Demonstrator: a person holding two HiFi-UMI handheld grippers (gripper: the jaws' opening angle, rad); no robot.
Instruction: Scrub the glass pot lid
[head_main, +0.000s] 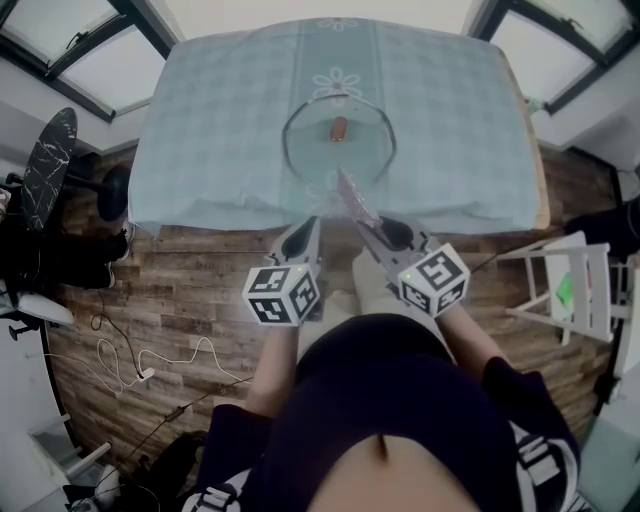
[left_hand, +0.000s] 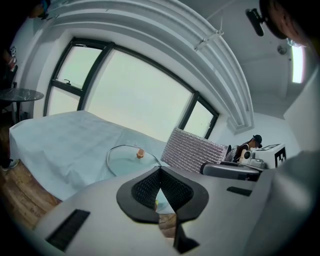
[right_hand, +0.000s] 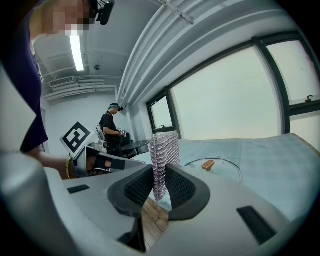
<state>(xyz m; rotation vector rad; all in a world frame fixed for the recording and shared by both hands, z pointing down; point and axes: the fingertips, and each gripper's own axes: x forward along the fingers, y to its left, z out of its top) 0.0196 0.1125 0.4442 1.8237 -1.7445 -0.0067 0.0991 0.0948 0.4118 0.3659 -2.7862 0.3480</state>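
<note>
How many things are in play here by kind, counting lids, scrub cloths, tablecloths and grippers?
glass pot lid: 1
silver mesh scrub cloth: 1
tablecloth: 1
grippers: 2, the left gripper and the right gripper
Total: 5

No legible text, brand or number in any view. Left marker cube (head_main: 283, 293) and right marker cube (head_main: 435, 279) show only black-and-white square patterns.
</note>
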